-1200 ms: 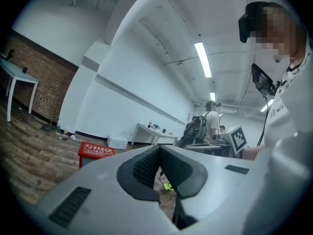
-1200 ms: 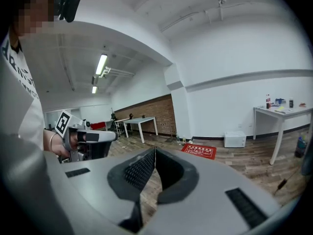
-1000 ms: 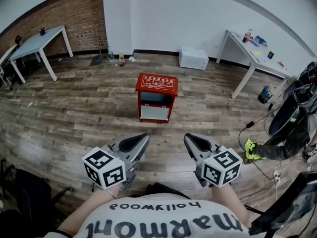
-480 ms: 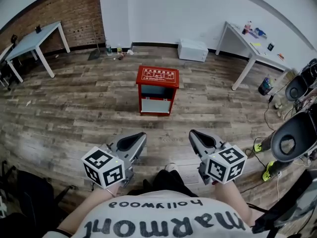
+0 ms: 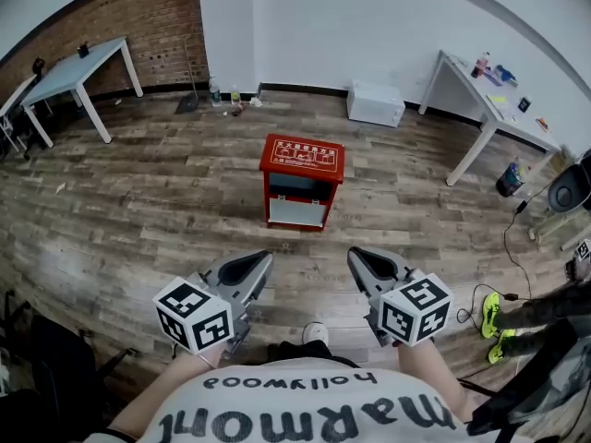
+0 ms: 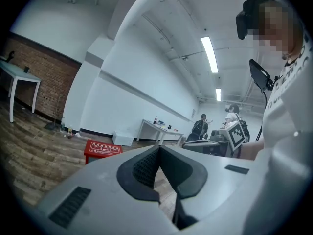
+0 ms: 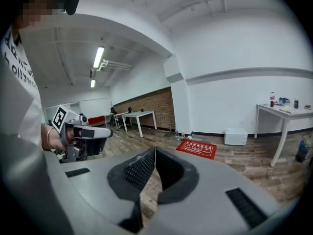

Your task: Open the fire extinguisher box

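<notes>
Box (image 5: 302, 158) stands on floor (image 5: 138, 210) mid-room, well ahead of both grippers, front toward the person. Left gripper (image 5: 251, 268) and right gripper (image 5: 367, 266) are both clenched, nothing between jaws. Risks: freestanding box likely slides or tips if its front is yanked. Clenched jaws would glance off unless parted first.

There was one red box (image 5: 302, 181) on the floor and one white box (image 5: 376, 104) by the wall. Two white tables stood in full view, the left table (image 5: 78, 67) and the right table (image 5: 489, 109). There were two grippers, the left gripper (image 5: 266, 258) and the right gripper (image 5: 355, 258), and two yellow-green shoes (image 5: 489, 314).
</notes>
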Demonstrator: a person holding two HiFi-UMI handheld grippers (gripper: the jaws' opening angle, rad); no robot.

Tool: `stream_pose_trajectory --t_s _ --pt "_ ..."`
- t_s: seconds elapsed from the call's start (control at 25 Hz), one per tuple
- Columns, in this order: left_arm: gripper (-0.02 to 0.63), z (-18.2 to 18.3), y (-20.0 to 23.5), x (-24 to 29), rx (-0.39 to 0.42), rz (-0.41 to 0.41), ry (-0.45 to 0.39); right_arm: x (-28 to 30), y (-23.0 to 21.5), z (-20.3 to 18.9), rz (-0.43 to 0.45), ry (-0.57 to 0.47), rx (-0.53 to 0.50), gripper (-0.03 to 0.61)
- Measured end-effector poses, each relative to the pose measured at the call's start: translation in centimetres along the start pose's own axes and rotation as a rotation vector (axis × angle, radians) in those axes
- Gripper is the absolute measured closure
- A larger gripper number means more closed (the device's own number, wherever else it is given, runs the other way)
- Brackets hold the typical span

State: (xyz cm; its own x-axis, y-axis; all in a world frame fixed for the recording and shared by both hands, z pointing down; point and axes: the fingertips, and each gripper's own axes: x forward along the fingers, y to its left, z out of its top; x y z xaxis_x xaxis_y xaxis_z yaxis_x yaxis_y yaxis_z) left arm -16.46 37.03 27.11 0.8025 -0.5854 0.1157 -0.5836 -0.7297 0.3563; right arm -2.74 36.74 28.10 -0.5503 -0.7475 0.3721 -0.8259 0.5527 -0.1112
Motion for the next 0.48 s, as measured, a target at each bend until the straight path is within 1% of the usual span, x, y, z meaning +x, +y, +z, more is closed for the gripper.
stream_pose_trajectory --t_s 0.24,0.48 --pt "0.608 0.6 1.9 6.0 -0.02 0.018 0.006 2.4 -6.4 0.9 0.015 0.019 0.024 0.568" --pt "0.609 1.2 3.2 11.5 -0.04 0.036 0.01 4.6 -11.4 1.7 0.059 0.055 0.019 0.568"
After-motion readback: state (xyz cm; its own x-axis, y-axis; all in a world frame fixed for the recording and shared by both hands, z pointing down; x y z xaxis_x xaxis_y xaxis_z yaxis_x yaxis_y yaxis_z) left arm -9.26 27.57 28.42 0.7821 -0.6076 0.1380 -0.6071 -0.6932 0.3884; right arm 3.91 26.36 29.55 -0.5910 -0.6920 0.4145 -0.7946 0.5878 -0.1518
